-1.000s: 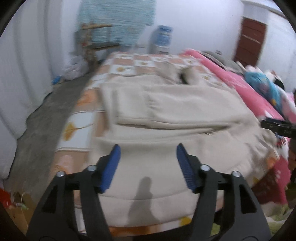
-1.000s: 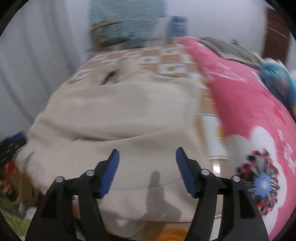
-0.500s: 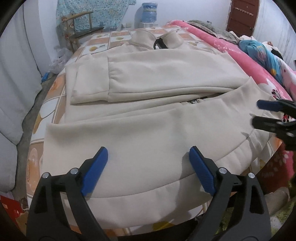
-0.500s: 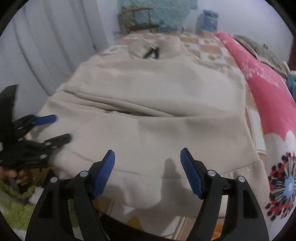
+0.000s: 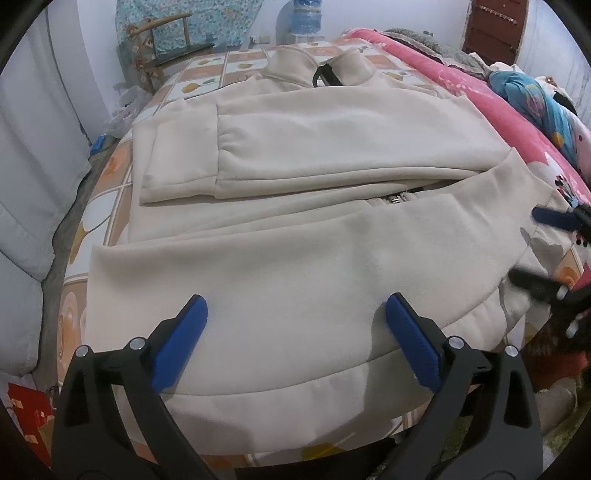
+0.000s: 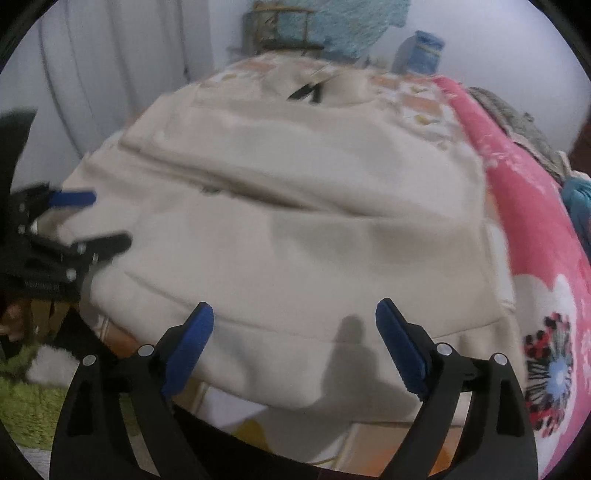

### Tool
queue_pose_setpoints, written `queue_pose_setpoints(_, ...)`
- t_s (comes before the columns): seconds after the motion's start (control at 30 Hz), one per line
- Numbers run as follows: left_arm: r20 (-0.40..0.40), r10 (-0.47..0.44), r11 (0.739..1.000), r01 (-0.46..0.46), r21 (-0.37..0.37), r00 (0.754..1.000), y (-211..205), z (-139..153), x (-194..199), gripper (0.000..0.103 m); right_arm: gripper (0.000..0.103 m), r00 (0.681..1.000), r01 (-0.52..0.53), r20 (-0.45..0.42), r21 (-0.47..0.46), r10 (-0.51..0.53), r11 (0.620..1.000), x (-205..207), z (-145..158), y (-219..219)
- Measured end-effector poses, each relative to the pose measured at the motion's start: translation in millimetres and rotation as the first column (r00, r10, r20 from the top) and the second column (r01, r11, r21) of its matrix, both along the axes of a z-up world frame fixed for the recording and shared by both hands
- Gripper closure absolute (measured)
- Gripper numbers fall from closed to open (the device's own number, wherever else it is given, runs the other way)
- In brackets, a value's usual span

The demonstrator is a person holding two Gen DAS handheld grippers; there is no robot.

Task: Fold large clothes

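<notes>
A large cream zip jacket (image 5: 332, 155) lies flat on the bed, collar at the far end and both sleeves folded across its chest. My left gripper (image 5: 294, 299) hovers over the near hem on the jacket's left side. Its blue pads stand wide apart and its jaws are opening, with only flat cloth below them. My right gripper (image 6: 294, 306) hangs over the hem of the jacket (image 6: 295, 166) on the right side, jaws also opening, gripping nothing. Each wrist view catches the other gripper at its edge: the right gripper (image 5: 527, 243) and the left gripper (image 6: 109, 218).
The bed has an orange checked sheet (image 5: 207, 74) and a pink floral quilt (image 5: 480, 96) along its right side. A wooden chair (image 5: 166, 33) and a water bottle (image 5: 304, 14) stand beyond the bed. A white curtain (image 5: 37, 147) hangs left. A green rug (image 6: 22, 406) lies below.
Both grippers have come down and tilted toward the jacket's near hem, and the jaws of both have spread wider. The jacket itself has not moved.
</notes>
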State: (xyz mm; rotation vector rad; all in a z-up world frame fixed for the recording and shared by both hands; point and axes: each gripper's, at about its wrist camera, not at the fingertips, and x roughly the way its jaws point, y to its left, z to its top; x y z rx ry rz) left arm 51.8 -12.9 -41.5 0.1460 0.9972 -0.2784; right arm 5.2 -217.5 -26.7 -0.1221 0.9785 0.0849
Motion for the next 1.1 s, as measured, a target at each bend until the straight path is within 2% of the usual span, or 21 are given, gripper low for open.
queue_pose_setpoints(0.1,-0.003,0.005,1.0,-0.005,0.003,1.0,-1,0,0,0.008,0.016,0.997,0.079,0.014,0.021,-0.079,0.997,6,3,-19)
queue_pose_setpoints(0.23,-0.009,0.008,1.0,-0.007,0.005,1.0,-1,0,1,0.008,0.014,0.986,0.161,-0.049,0.045,-0.159,0.986,13,-19,-37)
queue_pose_setpoints(0.43,-0.017,0.01,1.0,-0.01,0.008,1.0,-2,0,2,0.008,0.014,0.984,0.172,-0.046,0.04,-0.17,0.984,20,-14,-34)
queue_pose_setpoints(0.57,-0.021,0.011,1.0,-0.011,0.01,1.0,-2,0,3,0.008,0.014,0.987,0.16,-0.006,0.078,-0.16,0.984,24,-1,-29)
queue_pose_setpoints(0.67,-0.022,0.014,1.0,-0.013,0.011,1.0,-2,0,3,0.008,0.014,0.988,0.152,0.01,0.073,-0.153,0.986,30,1,-23)
queue_pose_setpoints(0.77,-0.024,0.013,1.0,-0.013,0.012,1.0,-2,0,3,0.008,0.014,0.989,0.151,-0.007,0.065,-0.15,0.986,36,-5,-17)
queue_pose_setpoints(0.87,-0.023,0.013,1.0,-0.013,0.012,1.0,-2,0,3,0.008,0.014,0.986,0.16,-0.061,0.052,-0.157,0.986,42,-18,-13)
queue_pose_setpoints(0.9,-0.024,0.012,1.0,-0.012,0.012,1.0,-2,0,3,0.008,0.009,0.984,0.165,-0.075,0.05,-0.161,0.985,44,-22,-14)
queue_pose_setpoints(1.1,-0.024,0.012,1.0,-0.012,0.012,1.0,-2,0,3,0.008,0.007,0.98,0.185,-0.084,0.048,-0.181,0.982,45,-23,-14)
